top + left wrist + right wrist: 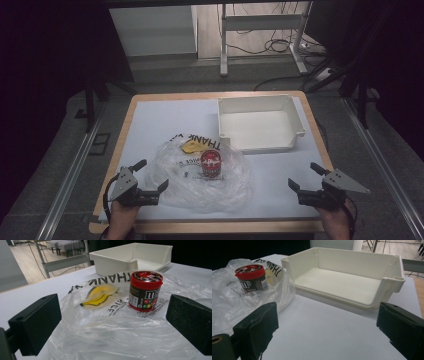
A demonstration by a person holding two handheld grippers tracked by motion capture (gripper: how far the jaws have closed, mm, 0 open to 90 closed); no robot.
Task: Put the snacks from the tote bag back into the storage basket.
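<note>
left gripper (150,175): your jaws wide, nothing between, at bag's (200,185) edge
right gripper (306,176): wide, over bare table (270,175)
jar (211,163): upright on bag
bin (260,125): behind jar

The clear plastic bag (120,322), lying between the left jaws, bears black print reading "THANK", and below it "NICE". The red-lidded jar (144,291) standing on it shows the "m&m's" brand lettering.
</note>
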